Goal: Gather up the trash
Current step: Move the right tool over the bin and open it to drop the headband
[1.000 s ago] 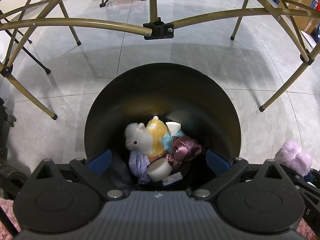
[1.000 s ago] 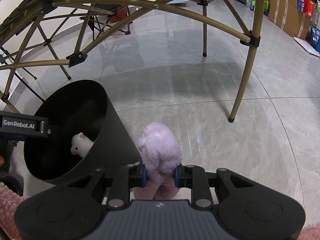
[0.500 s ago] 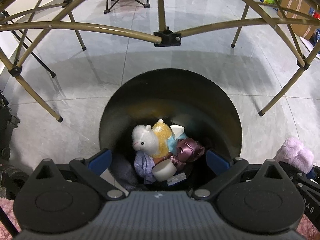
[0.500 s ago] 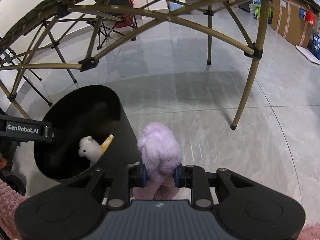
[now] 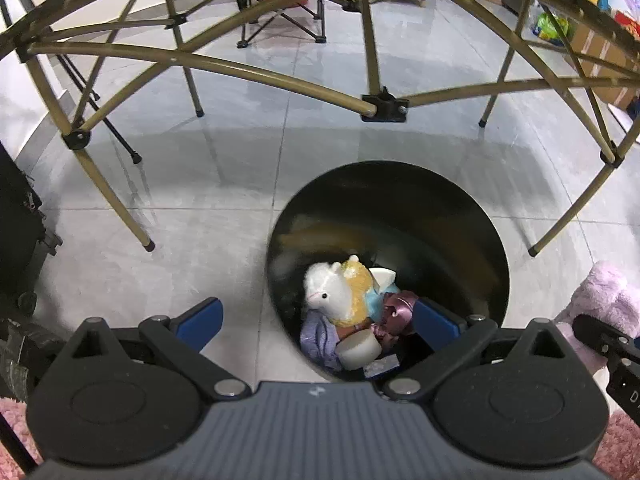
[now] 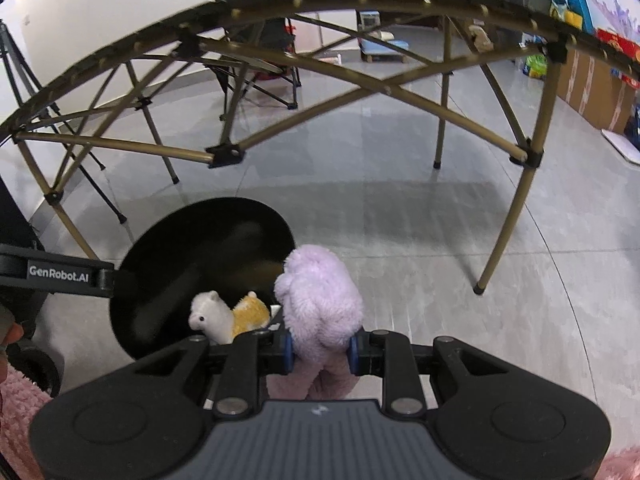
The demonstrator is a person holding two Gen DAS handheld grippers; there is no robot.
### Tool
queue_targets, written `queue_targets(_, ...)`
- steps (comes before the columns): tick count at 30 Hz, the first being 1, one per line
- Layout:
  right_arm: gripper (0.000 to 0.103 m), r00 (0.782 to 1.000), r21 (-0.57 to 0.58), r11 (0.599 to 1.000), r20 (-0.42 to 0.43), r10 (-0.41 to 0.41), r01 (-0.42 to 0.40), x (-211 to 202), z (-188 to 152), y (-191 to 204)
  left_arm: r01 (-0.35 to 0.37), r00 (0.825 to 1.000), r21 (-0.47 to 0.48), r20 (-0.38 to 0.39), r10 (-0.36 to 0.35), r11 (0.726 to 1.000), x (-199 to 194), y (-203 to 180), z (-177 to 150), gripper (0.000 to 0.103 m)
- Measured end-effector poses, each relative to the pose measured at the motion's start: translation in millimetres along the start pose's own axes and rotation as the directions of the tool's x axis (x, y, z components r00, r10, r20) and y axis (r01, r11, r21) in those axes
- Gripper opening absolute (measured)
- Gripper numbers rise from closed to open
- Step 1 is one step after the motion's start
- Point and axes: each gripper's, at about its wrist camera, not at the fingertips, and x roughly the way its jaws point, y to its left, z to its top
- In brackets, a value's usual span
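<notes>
A fluffy lilac plush toy point(image 6: 320, 304) is clamped in the right claw point(image 6: 320, 354) beside the round black bin point(image 6: 160, 248). The left claw point(image 5: 318, 318) is held wide apart, empty, over the bin's rim; a white-and-yellow alpaca plush point(image 5: 336, 294) is seen inside, with gold folding-frame legs point(image 5: 112, 196) standing around.

Lilac plush toy point(image 6: 320, 304) upright, clamped beside black bin point(image 6: 160, 248); bin holds alpaca plush point(image 5: 334, 294), trash.
</notes>
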Motion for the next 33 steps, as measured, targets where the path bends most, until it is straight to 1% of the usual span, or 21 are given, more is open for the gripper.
queue_targets(12, 0.024, 0.997, -0.046, 0.998, 0.047, 0.054, -0.052, -13, 11, 39, -0.024, 0.999, -0.058, 0.022, 0.025, 0.998, -11, 35, -9, 0.103)
queue_targets(21, 0.024, 0.992, -0.07, 0.991, 0.046, 0.115, -0.112, -8, 24, 68, -0.052, 0.998, -0.113, 0.015, 0.054, 0.992, -12, 66, -15, 0.103)
queue_targets(28, 0.024, 0.99, -0.085, 0.987, 0.025, 0.136, -0.134, 0, 31, 86, -0.067, 0.998, -0.158, 0.009, 0.069, 0.985, -12, 86, -18, 0.103)
queue_targets(33, 0.024, 0.991, -0.089, 0.987, -0.017, 0.132, -0.133, 13, 34, 97, -0.077, 0.997, -0.176, -0.001, 0.078, 0.981, -11, 96, -20, 0.103)
